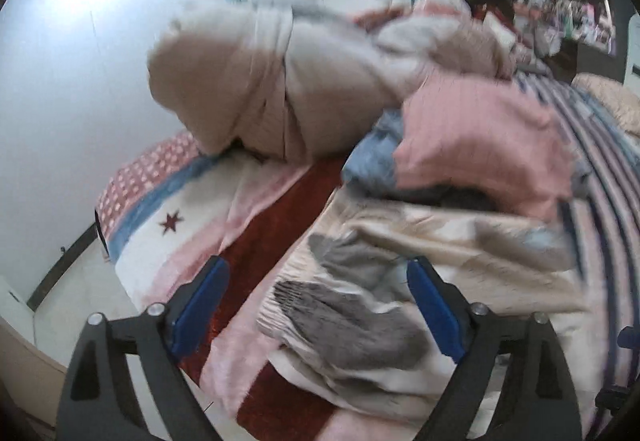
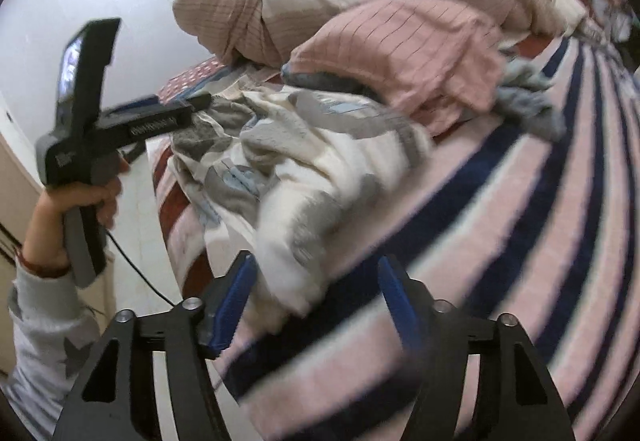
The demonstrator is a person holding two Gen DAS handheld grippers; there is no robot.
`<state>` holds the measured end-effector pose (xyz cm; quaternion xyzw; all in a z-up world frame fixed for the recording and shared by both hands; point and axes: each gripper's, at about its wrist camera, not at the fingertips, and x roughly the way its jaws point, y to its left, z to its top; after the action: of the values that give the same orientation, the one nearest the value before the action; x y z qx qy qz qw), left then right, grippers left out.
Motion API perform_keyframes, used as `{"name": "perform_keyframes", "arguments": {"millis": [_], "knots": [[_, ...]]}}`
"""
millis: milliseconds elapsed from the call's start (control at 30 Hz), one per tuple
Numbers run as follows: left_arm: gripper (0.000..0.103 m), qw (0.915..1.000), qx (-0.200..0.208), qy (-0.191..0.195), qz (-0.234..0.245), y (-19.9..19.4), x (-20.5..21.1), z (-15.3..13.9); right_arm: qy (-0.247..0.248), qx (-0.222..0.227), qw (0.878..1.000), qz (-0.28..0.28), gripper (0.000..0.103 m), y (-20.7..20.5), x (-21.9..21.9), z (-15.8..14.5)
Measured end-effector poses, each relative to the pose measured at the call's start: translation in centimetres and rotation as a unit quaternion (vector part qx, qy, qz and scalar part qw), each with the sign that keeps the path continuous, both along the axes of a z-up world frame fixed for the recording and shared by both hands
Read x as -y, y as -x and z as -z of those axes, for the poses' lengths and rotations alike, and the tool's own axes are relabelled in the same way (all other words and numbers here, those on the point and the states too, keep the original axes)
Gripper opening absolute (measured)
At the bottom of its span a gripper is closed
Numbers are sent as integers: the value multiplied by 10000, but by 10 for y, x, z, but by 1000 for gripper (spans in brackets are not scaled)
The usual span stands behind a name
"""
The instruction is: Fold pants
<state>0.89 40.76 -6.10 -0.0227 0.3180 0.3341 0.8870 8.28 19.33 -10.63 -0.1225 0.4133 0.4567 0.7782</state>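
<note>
The pants [image 1: 372, 293] are cream with grey and light blue patches and lie crumpled on a striped bed; they also show in the right wrist view [image 2: 304, 169]. My left gripper [image 1: 318, 305] is open, its blue pads on either side of the pants' bunched edge, not closed on the cloth. From the right wrist view the left gripper [image 2: 200, 101] reaches to the pants' far left edge. My right gripper [image 2: 316, 301] is open and empty, just above the near end of the pants.
The bed cover [image 2: 500, 241] has pink, white and navy stripes, with a red band [image 1: 272, 225] at the left. A pink striped quilt [image 2: 408, 53] and a beige bundle [image 1: 248, 81] are heaped behind the pants. The bed's left edge drops to a pale floor [image 1: 80, 305].
</note>
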Motion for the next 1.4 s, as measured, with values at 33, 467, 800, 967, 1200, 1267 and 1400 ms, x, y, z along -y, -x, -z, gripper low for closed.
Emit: {"name": "perform_keyframes", "arguments": {"millis": [33, 467, 800, 967, 1200, 1267, 1400], "knots": [[91, 9998, 197, 3, 102, 6, 13, -9, 35, 145, 9999, 47, 62, 4, 14, -6], [102, 9647, 1738, -164, 1970, 16, 247, -66, -259, 2363, 9534, 1859, 101, 64, 204, -99], [102, 9507, 1771, 307, 2527, -4, 320, -59, -334, 3153, 9040, 2866, 102, 94, 271, -119], [102, 9525, 1690, 213, 2523, -1, 326, -57, -283, 2946, 9143, 2767, 102, 86, 282, -110], [102, 9559, 1666, 141, 2414, 4, 319, -56, -323, 2895, 9163, 2747, 102, 84, 286, -107], [102, 9570, 1659, 129, 2374, 5, 318, -55, -348, 2914, 9169, 2705, 102, 85, 284, -107], [102, 9590, 1663, 104, 2294, 9, 316, -55, -394, 3016, 9173, 2569, 102, 91, 276, -109]]}}
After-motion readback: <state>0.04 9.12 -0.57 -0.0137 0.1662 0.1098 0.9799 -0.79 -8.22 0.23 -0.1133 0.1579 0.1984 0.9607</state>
